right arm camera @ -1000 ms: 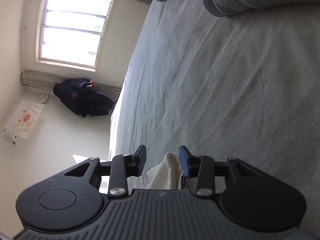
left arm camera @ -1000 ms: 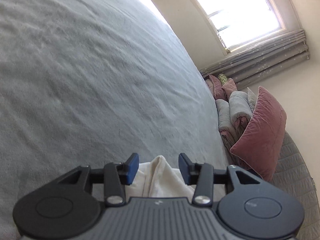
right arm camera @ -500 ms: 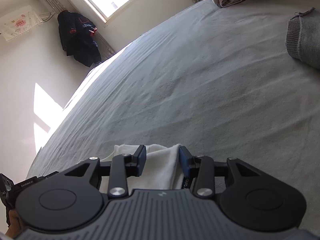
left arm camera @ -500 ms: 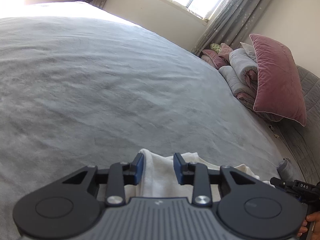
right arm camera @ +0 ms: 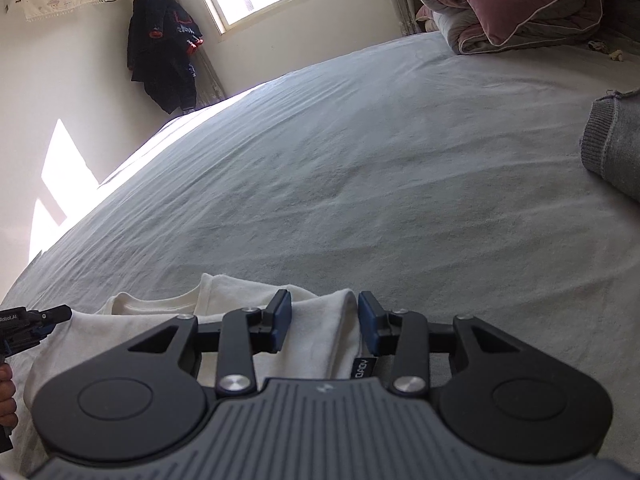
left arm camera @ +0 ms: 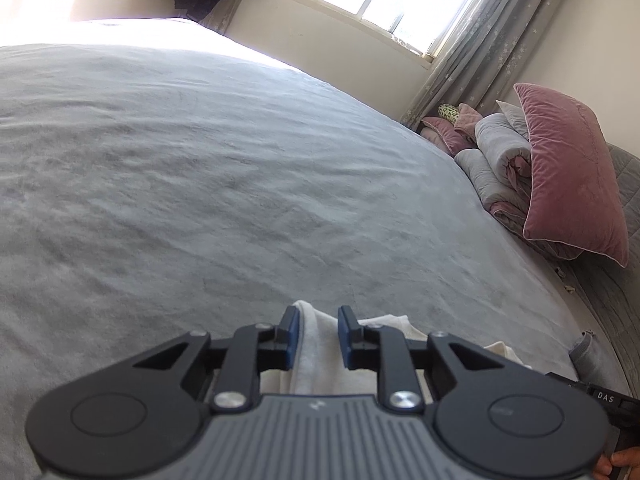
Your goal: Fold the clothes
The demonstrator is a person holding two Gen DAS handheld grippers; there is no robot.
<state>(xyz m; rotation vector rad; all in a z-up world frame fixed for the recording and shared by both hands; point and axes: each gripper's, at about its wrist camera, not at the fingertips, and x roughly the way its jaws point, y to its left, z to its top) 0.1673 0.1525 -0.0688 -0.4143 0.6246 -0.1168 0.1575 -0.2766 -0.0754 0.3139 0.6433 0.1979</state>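
Observation:
A white garment (right arm camera: 160,320) lies crumpled on the grey bedsheet (right arm camera: 360,180) at the near edge. In the left wrist view a raised fold of this white garment (left arm camera: 316,364) runs between the blue pads of my left gripper (left arm camera: 318,332), which is shut on it. My right gripper (right arm camera: 324,320) straddles another fold beside a small black label; its jaws are closing, and the pads still stand a little off the cloth. Each view catches the other gripper at its edge: the left gripper (right arm camera: 40,318) and the right gripper (left arm camera: 600,396), each held by a person's hand (left arm camera: 618,460).
A grey knitted garment (right arm camera: 612,152) lies on the bed to the right. A pink pillow (left arm camera: 572,168) and a rolled quilt (left arm camera: 500,152) are stacked at the headboard end. A dark jacket (right arm camera: 164,52) hangs in the corner by the window.
Both wrists have rolled until the bed looks level. The left jaws have narrowed onto the white fold. More of the white garment now shows, spread low on the sheet.

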